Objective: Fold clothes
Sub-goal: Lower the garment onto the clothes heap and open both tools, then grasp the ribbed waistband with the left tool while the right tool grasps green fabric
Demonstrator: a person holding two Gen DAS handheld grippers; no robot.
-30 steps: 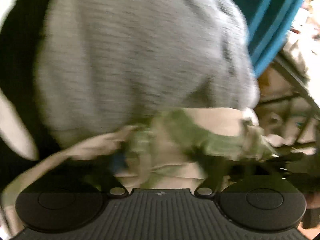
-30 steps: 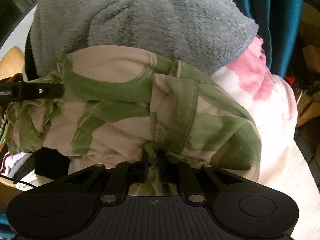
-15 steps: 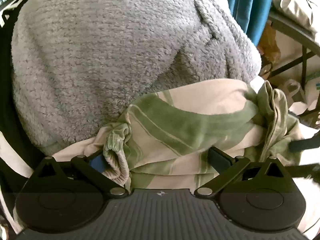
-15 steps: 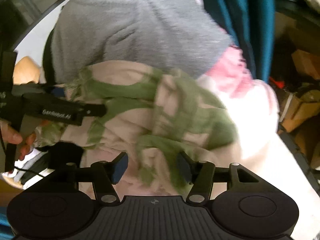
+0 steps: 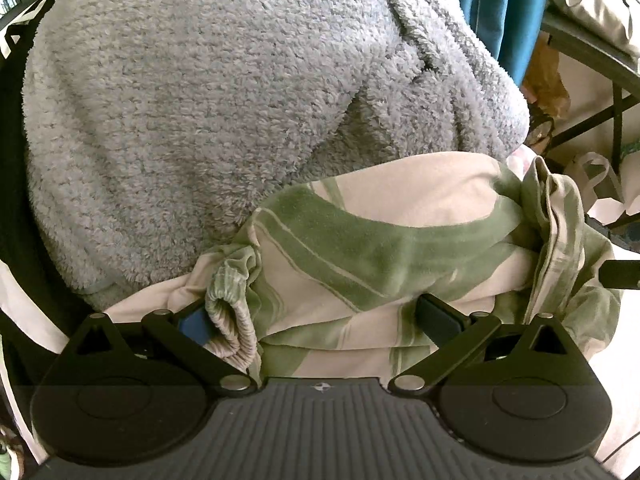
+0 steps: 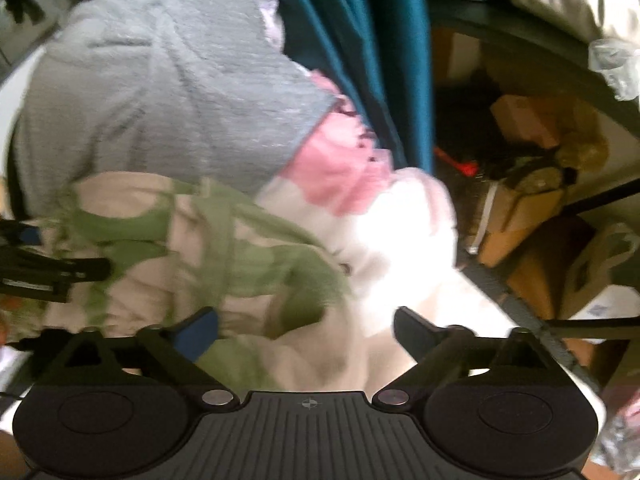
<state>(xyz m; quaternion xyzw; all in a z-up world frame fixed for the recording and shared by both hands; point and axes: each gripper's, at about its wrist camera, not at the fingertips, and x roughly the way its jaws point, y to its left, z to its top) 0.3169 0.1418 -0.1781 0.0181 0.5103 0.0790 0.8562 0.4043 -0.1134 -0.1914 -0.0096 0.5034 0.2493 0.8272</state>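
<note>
A cream garment with green bands [image 5: 380, 248] lies bunched in front of a thick grey fleece piece [image 5: 208, 100]. My left gripper [image 5: 316, 320] stands open over the garment's near edge. A ribbed cuff [image 5: 234, 322] curls beside its blue-padded left finger [image 5: 196, 326], and neither pad presses on it. In the right wrist view the same garment [image 6: 224, 248] is blurred. My right gripper [image 6: 308, 328] hovers above it; its jaws are opening and hold nothing. The left gripper's finger [image 6: 60, 272] shows at that view's left edge, and the right gripper's fingertip [image 5: 620, 274] at the left view's right edge.
A pink and white cloth [image 6: 360, 200] lies to the right of the garment. A teal curtain [image 6: 372, 60] hangs behind the pile. Cardboard boxes [image 6: 516, 216] and a dark table frame [image 5: 592, 56] with a pale bundle on top crowd the right side.
My right gripper, shut on a fold of the green garment a second ago, has spread its jaws, let the fold drop and swung right. The left view has steadied, with its jaws now wide.
</note>
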